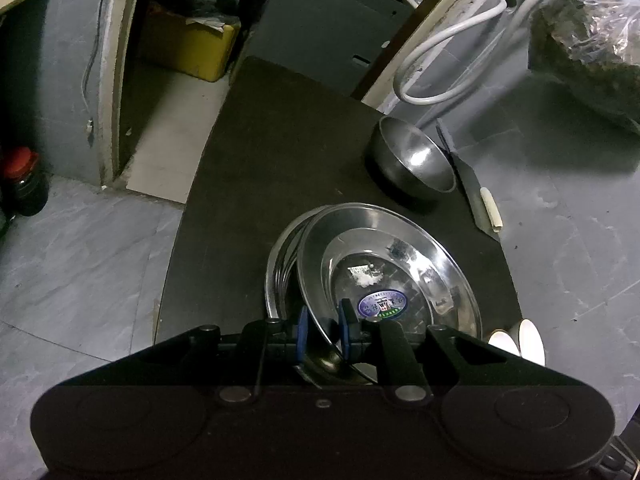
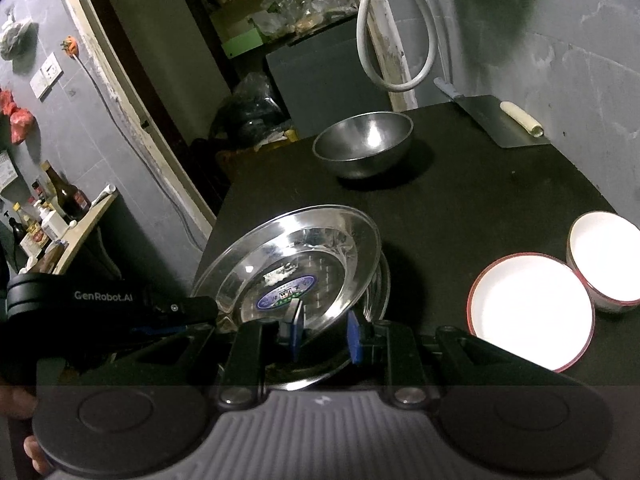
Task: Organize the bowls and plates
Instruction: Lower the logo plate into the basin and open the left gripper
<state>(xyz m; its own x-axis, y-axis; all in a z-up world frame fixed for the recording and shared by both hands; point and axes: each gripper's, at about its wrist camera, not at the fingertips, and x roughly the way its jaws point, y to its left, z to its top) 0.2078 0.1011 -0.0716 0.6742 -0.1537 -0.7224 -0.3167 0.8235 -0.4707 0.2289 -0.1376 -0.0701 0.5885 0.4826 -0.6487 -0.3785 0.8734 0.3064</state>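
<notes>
A steel plate with a blue round sticker is tilted up over a second steel plate lying on the black table. My left gripper is shut on the near rim of the top plate, blue pads on either side of it. My right gripper is shut on the same plate's near rim; the left gripper's black body shows just left of it. A steel bowl stands further back.
A white red-rimmed plate and a white bowl sit on the table's right side. A cleaver with a pale roll on it lies at the far right corner. A white hose hangs behind.
</notes>
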